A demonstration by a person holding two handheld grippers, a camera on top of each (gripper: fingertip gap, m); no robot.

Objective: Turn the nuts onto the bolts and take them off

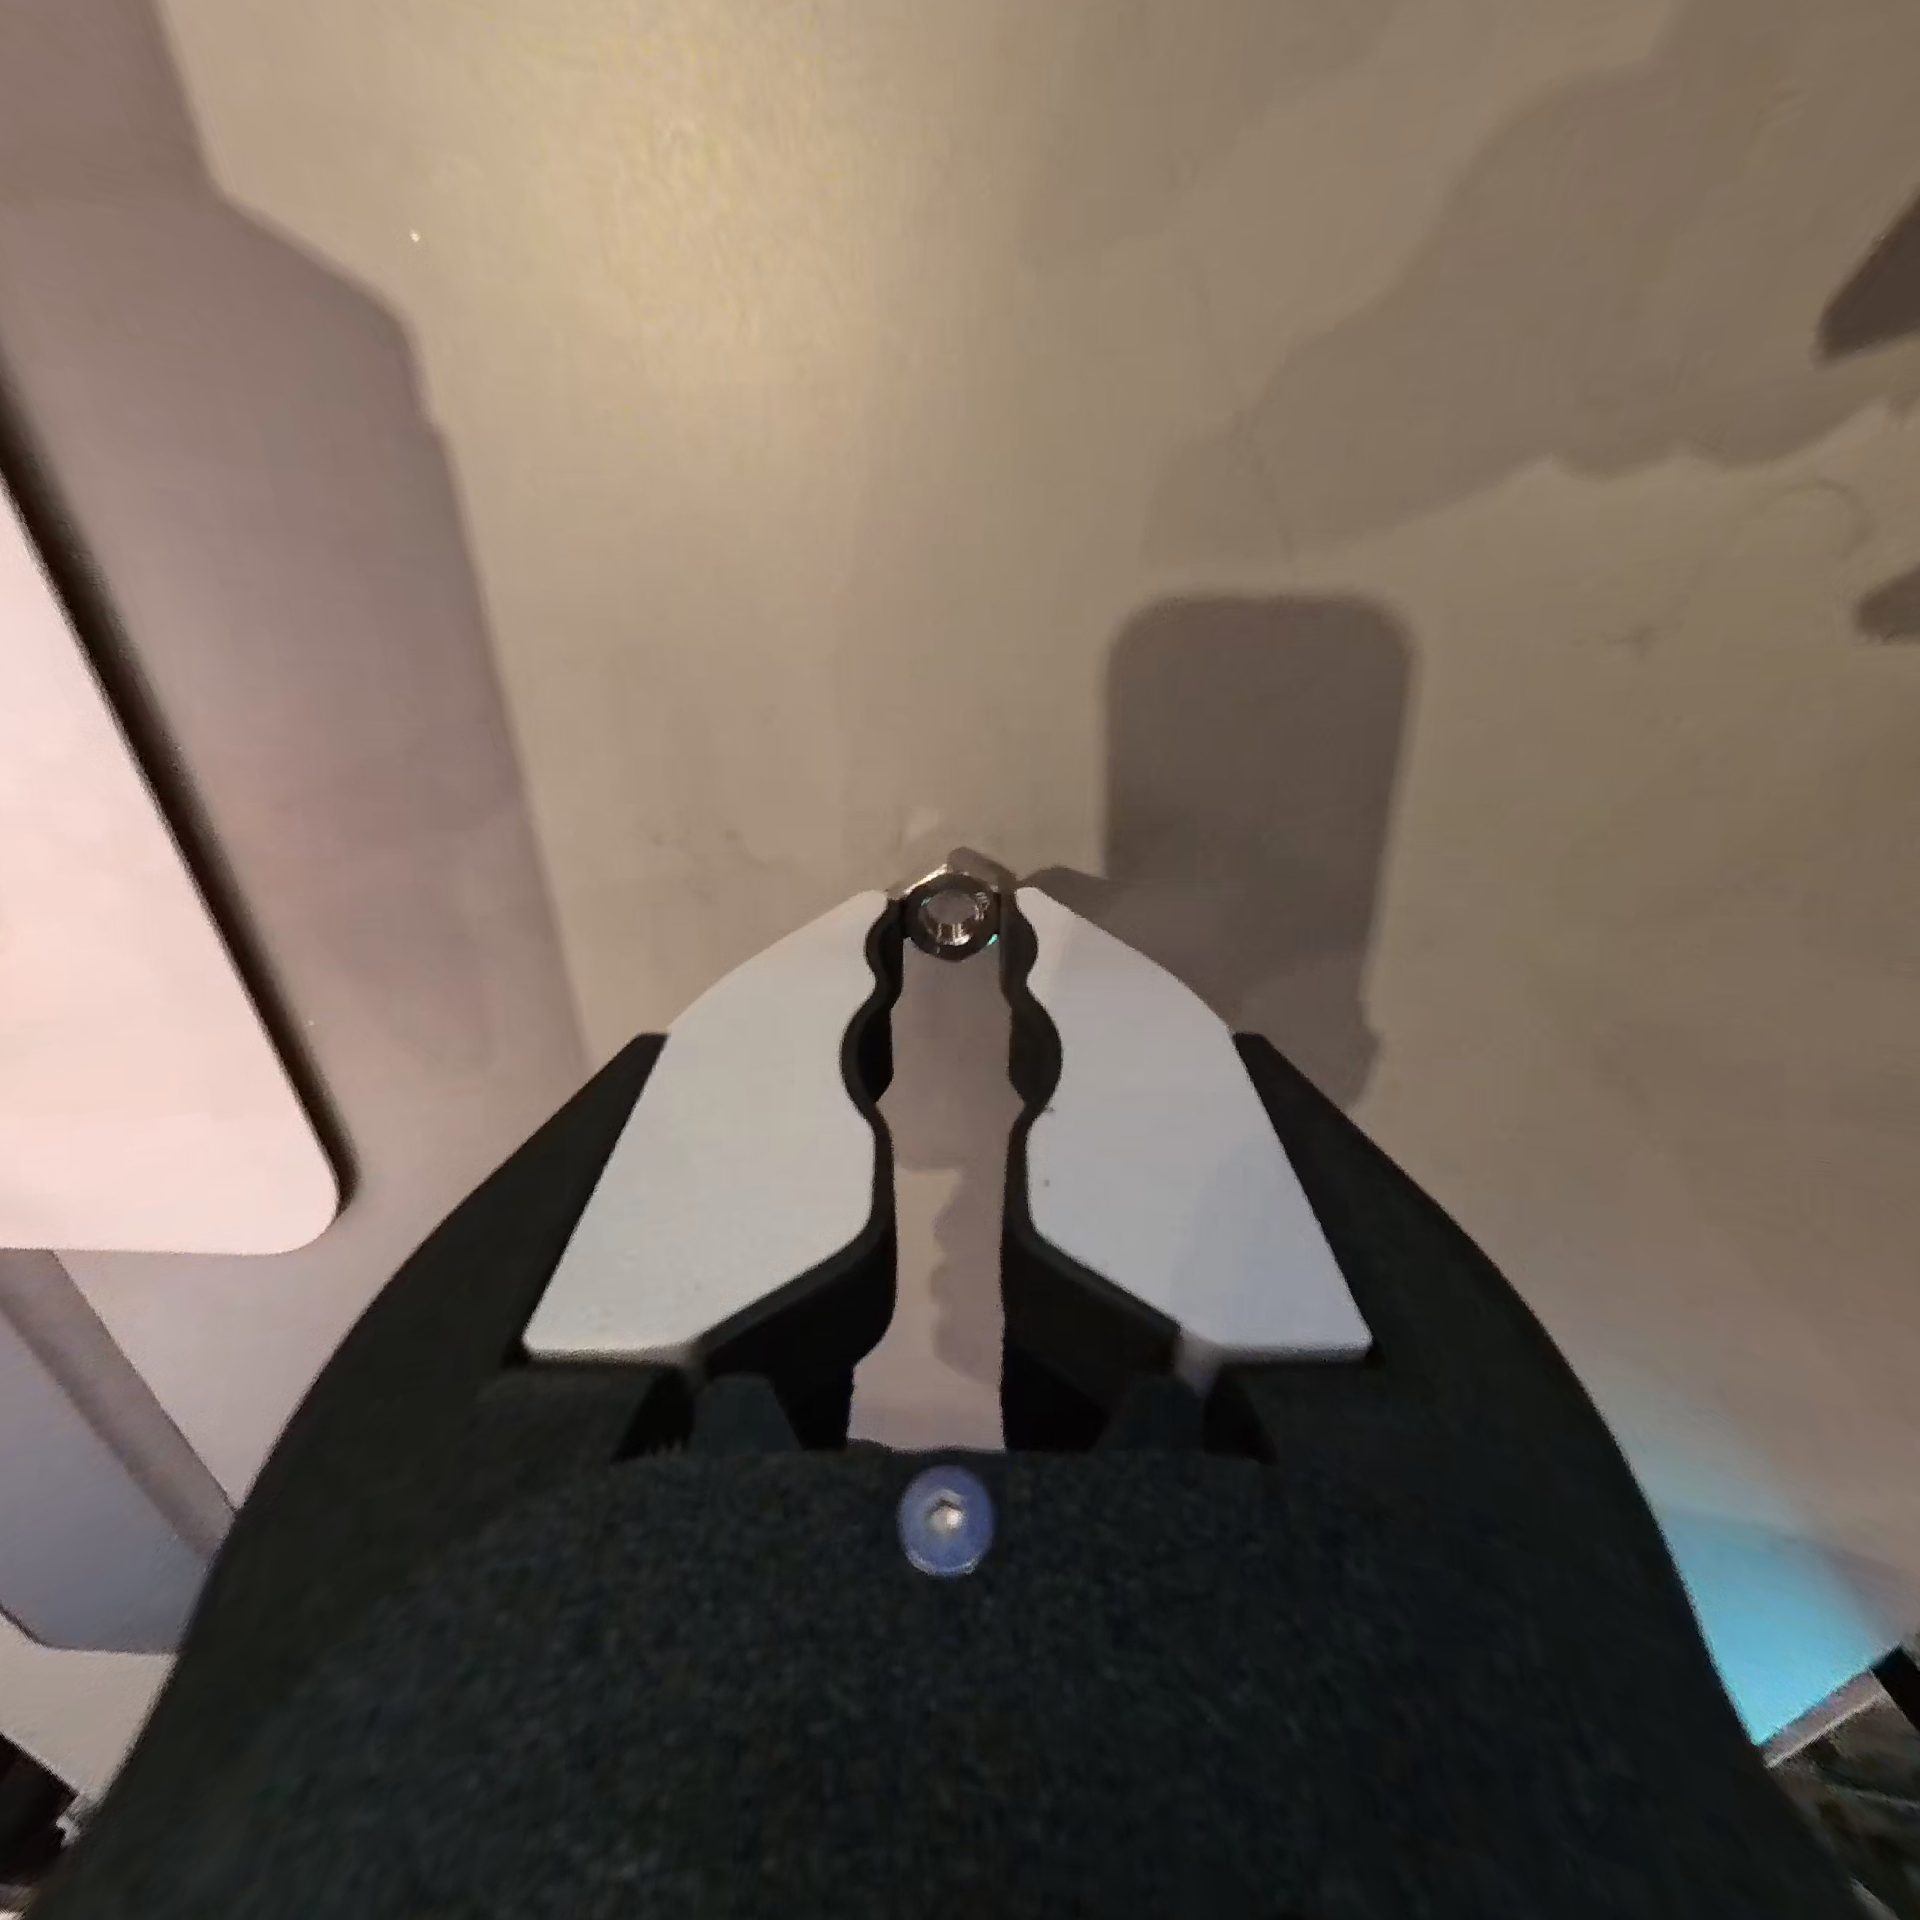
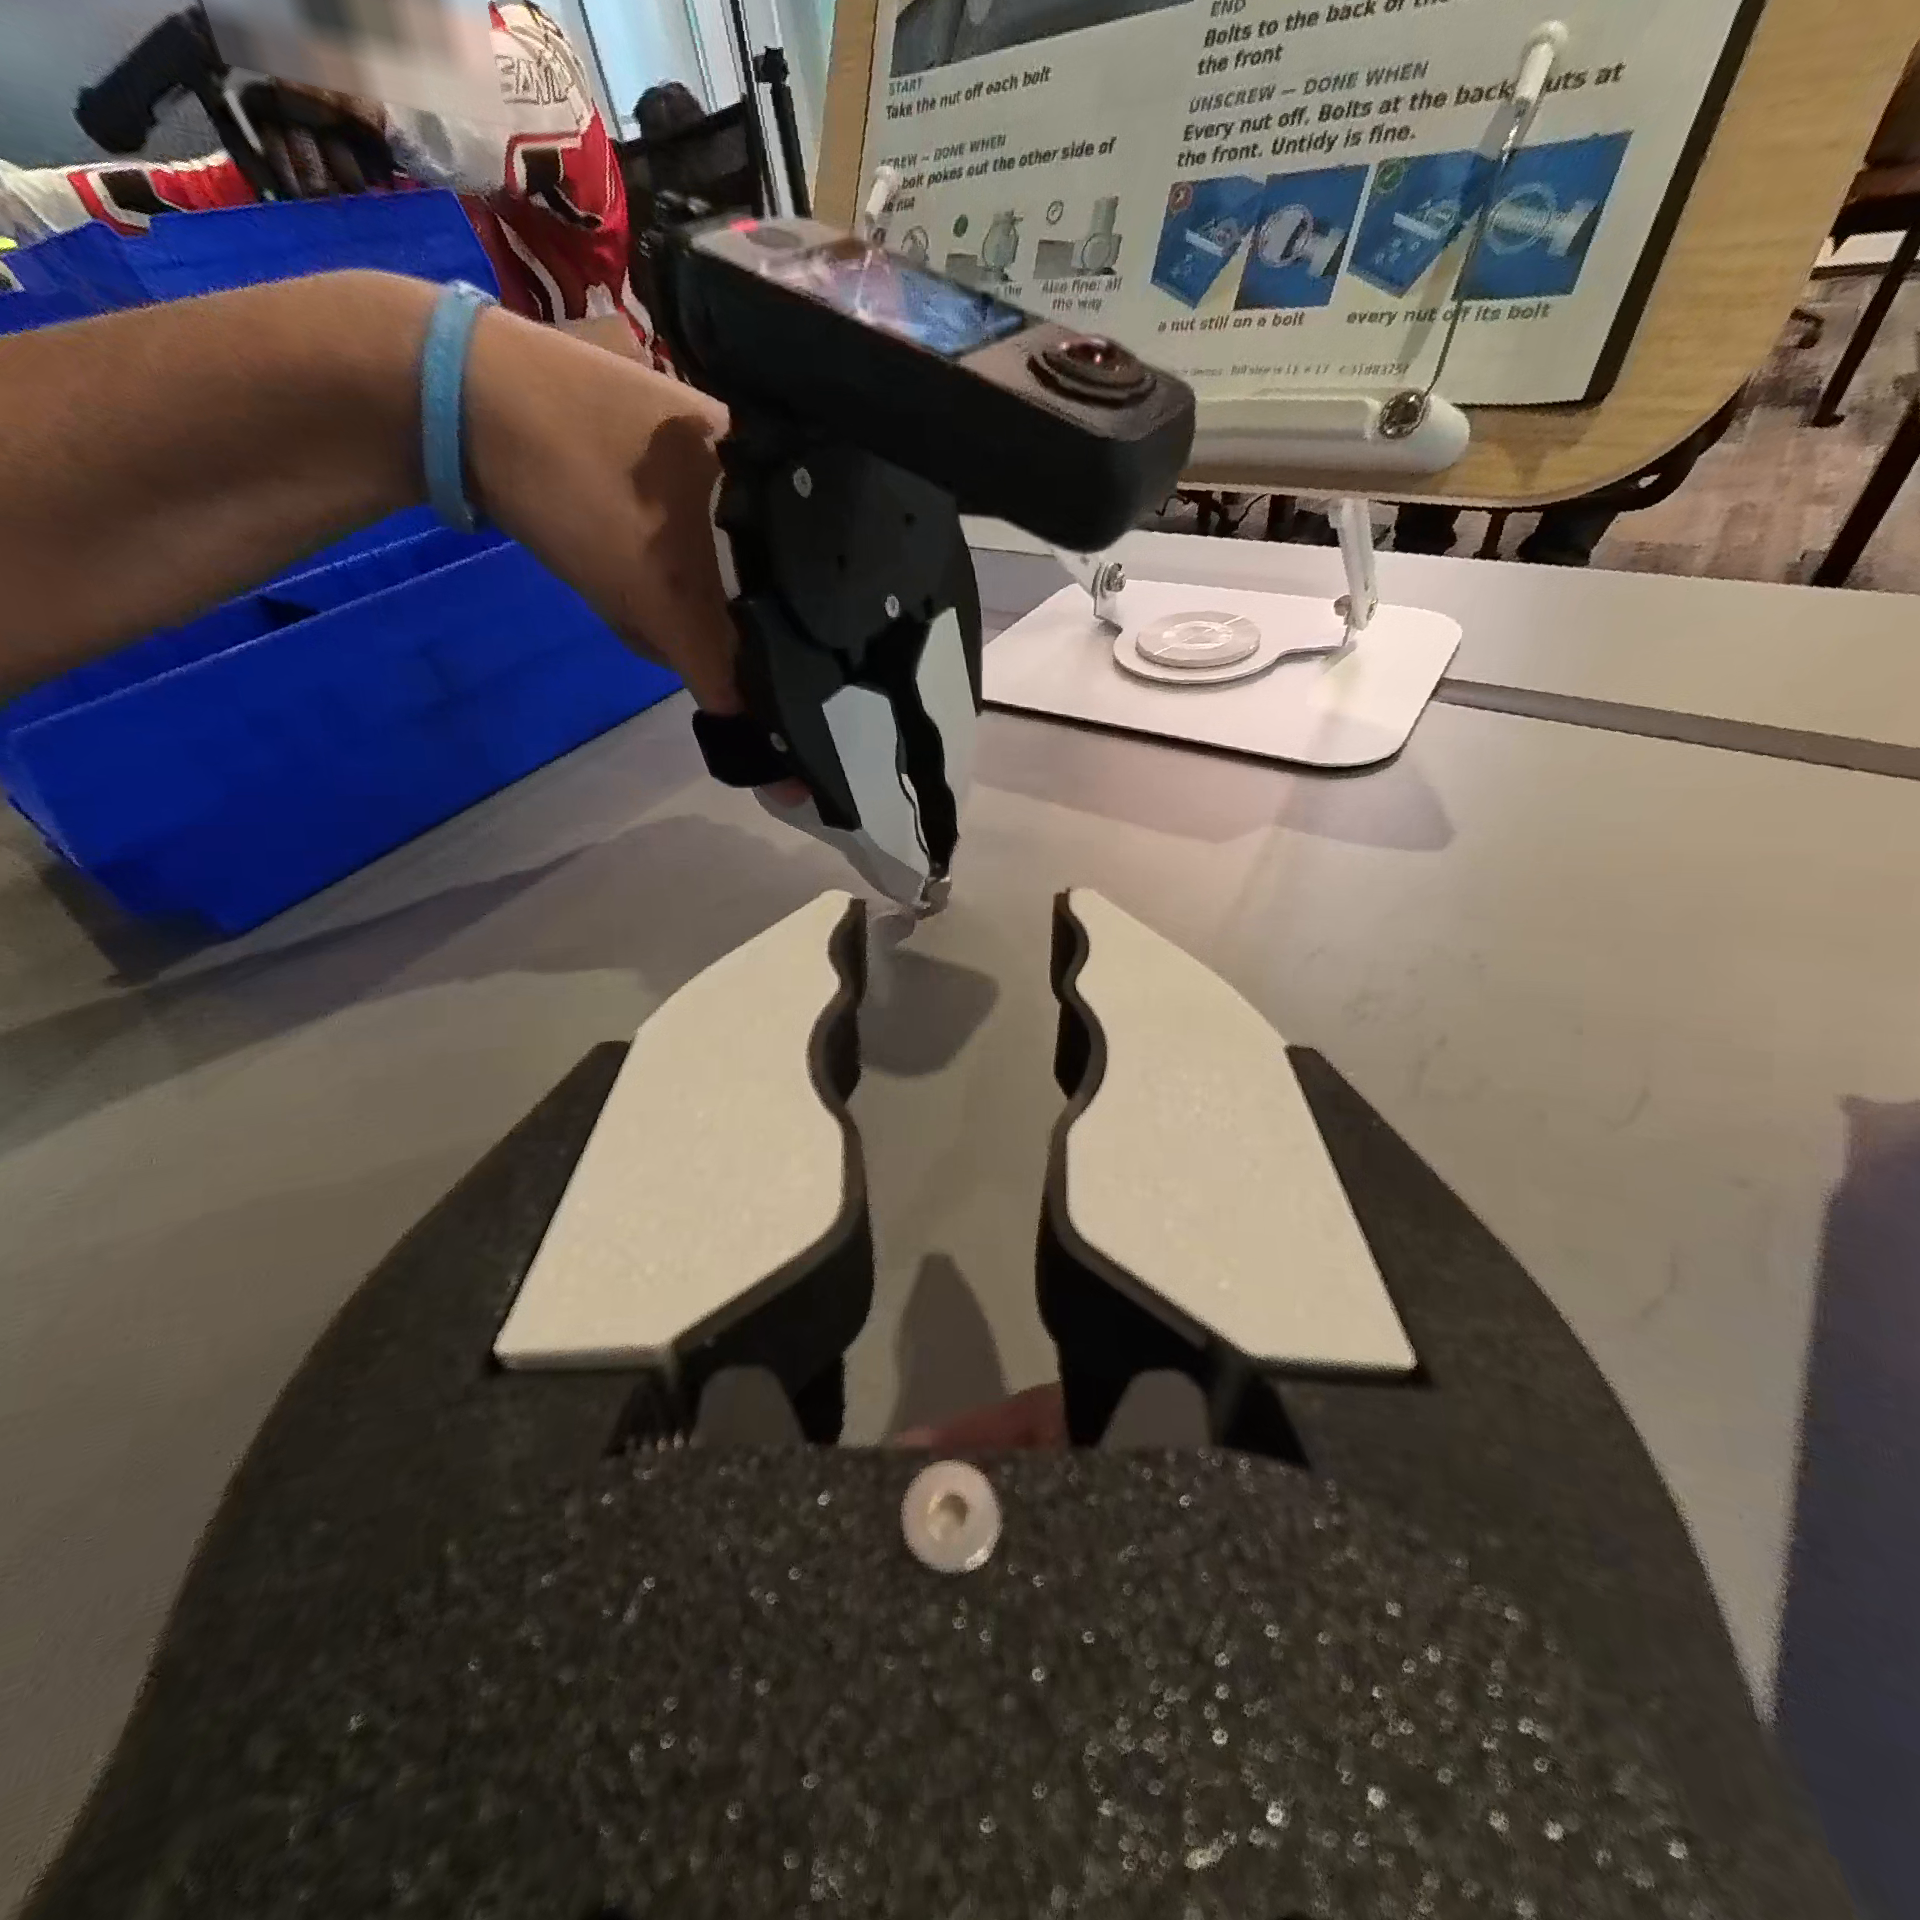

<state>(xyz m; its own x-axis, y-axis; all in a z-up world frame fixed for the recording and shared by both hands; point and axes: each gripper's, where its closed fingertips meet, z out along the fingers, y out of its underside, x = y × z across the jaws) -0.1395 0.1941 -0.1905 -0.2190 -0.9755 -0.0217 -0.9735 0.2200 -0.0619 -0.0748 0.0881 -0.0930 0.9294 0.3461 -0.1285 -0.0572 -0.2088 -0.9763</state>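
The left hand-held gripper (image 1: 948, 920) points steeply down at a pale grey tabletop (image 1: 1039, 416). Its two white-faced fingers (image 1: 748, 1143) are nearly closed and pinch a small silver nut (image 1: 948, 923) between their tips, right at the tabletop surface. The nut's round bore faces the camera. I cannot tell whether a bolt sits under it.

In the right wrist view, the right hand-held gripper (image 2: 956, 925) hovers low over the same tabletop (image 2: 1455, 987), its fingers (image 2: 717, 1143) spread wide apart with nothing between them. Just ahead of its fingertips, slightly to the left, the left hand-held gripper (image 2: 930, 883) comes down at a slant with the nut (image 2: 938, 886) at its tips. A person's hand (image 2: 665, 540) grips it, with a light blue band (image 2: 447, 405) round the wrist.

Far to the left of the right hand-held gripper stand blue plastic bins (image 2: 312, 707). Beyond and to the right, a white stand (image 2: 1247, 665) on the tabletop holds up an instruction board (image 2: 1351, 187) with printed text and pictures.
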